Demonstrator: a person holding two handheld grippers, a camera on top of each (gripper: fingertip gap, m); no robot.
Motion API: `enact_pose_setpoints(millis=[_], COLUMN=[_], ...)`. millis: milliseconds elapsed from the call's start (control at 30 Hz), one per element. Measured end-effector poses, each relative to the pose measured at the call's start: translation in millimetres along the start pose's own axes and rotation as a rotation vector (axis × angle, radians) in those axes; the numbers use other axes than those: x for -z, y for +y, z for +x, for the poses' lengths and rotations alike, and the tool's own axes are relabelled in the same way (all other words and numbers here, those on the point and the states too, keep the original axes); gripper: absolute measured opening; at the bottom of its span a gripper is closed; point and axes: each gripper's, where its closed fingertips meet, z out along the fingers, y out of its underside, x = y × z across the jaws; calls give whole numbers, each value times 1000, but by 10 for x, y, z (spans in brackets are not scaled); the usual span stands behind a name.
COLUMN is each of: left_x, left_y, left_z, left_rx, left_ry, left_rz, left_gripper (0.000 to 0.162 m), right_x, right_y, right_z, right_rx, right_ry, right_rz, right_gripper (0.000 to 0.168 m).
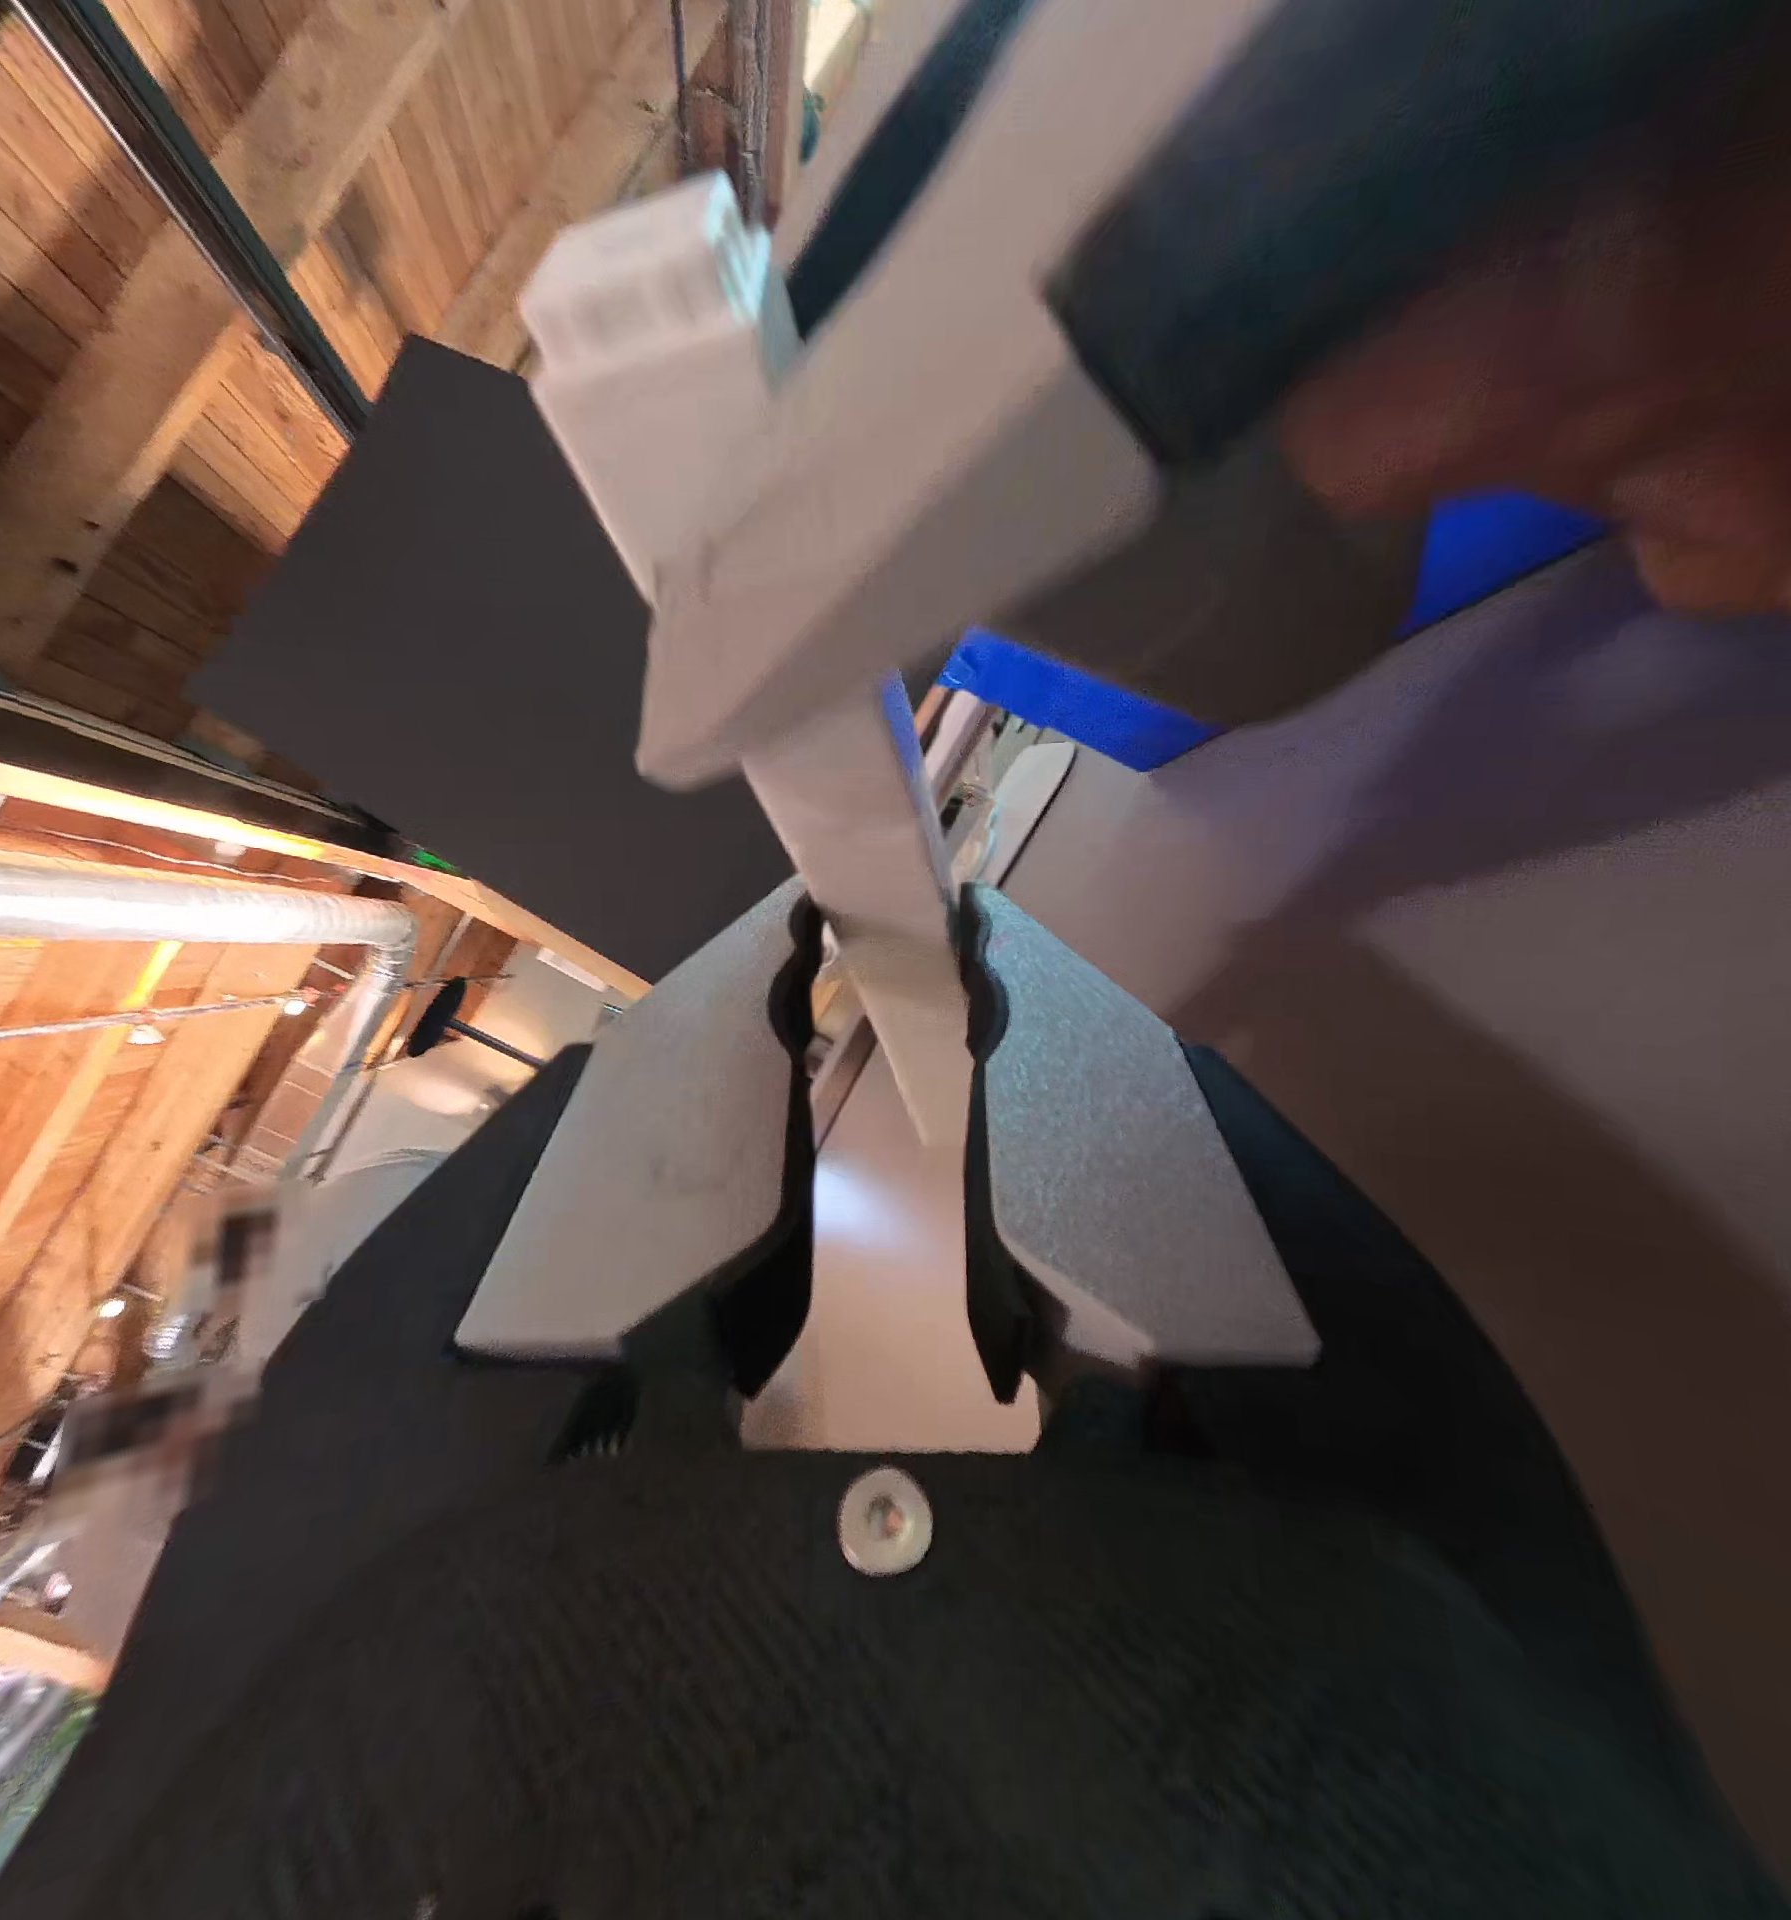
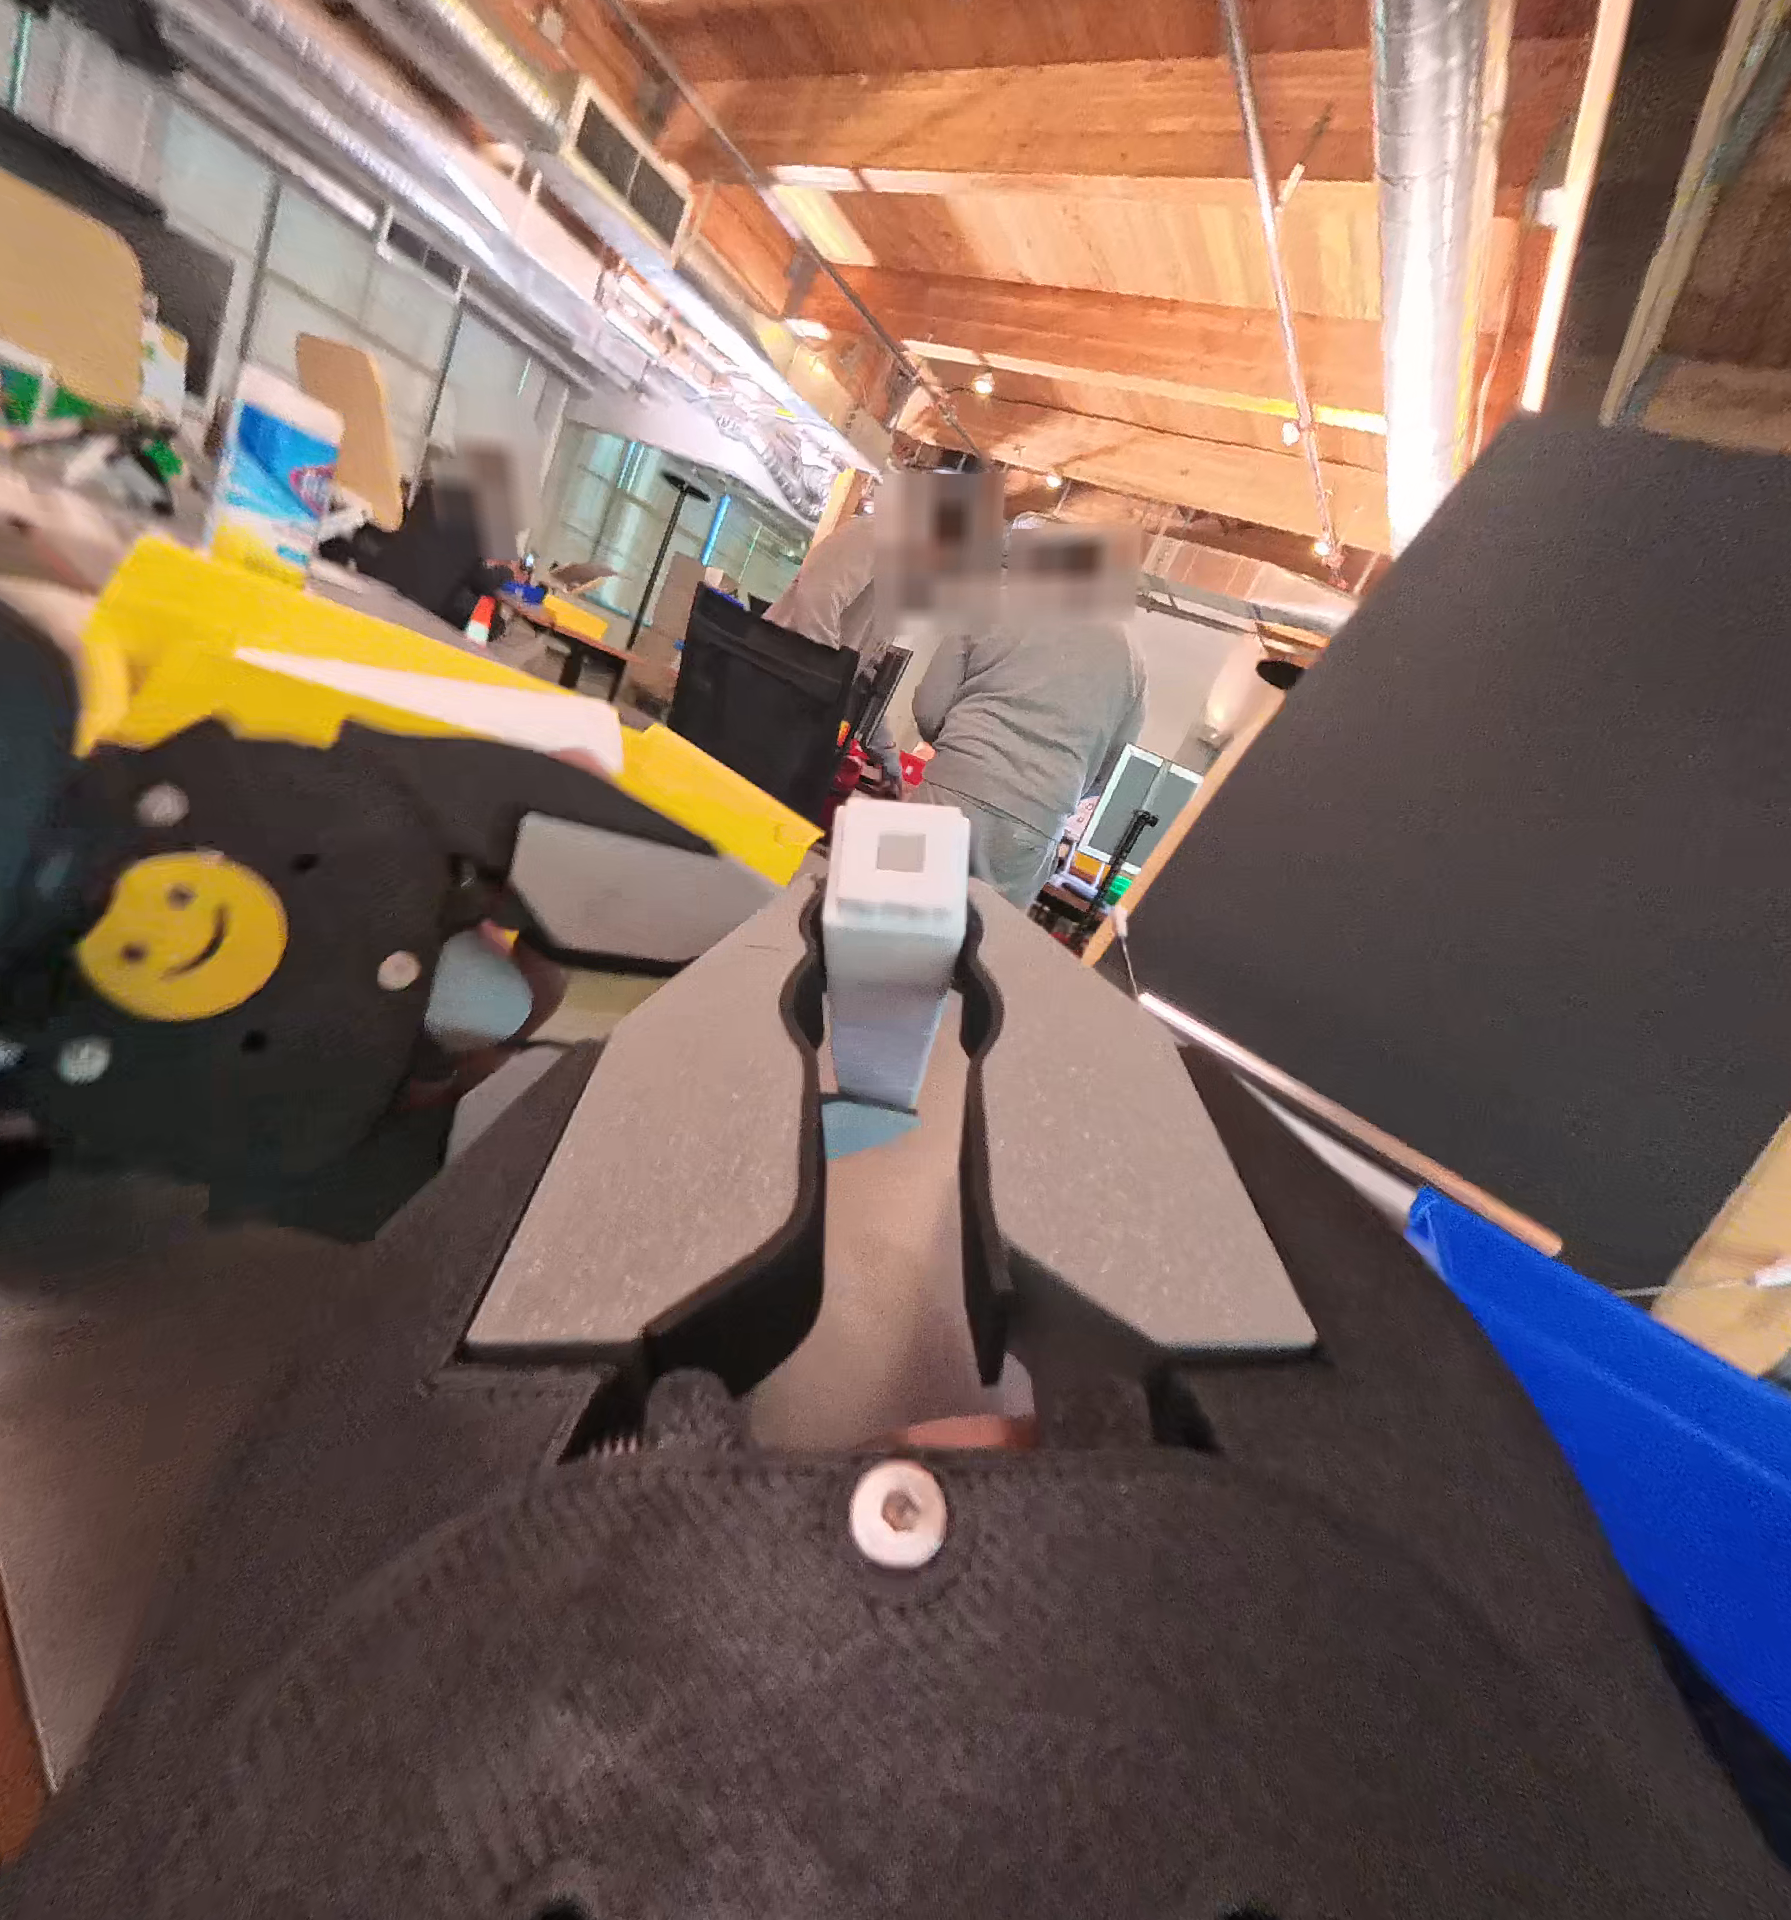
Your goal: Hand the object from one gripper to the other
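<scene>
A long white bar (image 1: 662, 395) runs from the upper left down to the middle of the left wrist view. Its lower end sits between my left gripper's (image 1: 891, 925) jaws, which press on both of its sides. The right gripper's grey fingers (image 1: 922, 488) cross the bar higher up, blurred, with a hand (image 1: 1597, 468) behind them. In the right wrist view the bar (image 2: 896, 914) shows end-on, clamped at the tips of my right gripper (image 2: 893, 935). The left gripper's yellow and black body (image 2: 247, 914) lies at the left, and its fingers (image 2: 621, 883) reach under my right fingers.
A black panel (image 1: 475, 623) stands close behind the grippers and also shows in the right wrist view (image 2: 1545, 831). The right gripper's blue body (image 2: 1701, 1475) is at the right edge. People (image 2: 1026, 717) stand far back under a wooden ceiling with a metal duct (image 2: 1431, 260). The tips of one gripper are about 6 centimeters away from the tips of the other.
</scene>
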Motion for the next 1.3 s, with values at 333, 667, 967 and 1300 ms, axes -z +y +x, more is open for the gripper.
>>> enact_pose_setpoints(millis=[333, 667, 967, 1300], left_x=[9, -57, -36, -30], left_y=[122, 428, 408, 496], left_z=[74, 10, 18, 47], left_rx=[73, 280, 330, 393], left_ry=[37, 66, 144, 199], left_rz=[-49, -173, -171, -218], left_gripper=[53, 32, 21, 20], right_x=[-122, -398, -335, -306], right_y=[52, 2, -95, 26], right_z=[479, 413, 414, 414], right_rx=[-387, -512, -670, -805], right_ry=[4, -148, -204, -186], right_rz=[-35, -47, 5, 79], right_gripper=[19, 19, 20, 20])
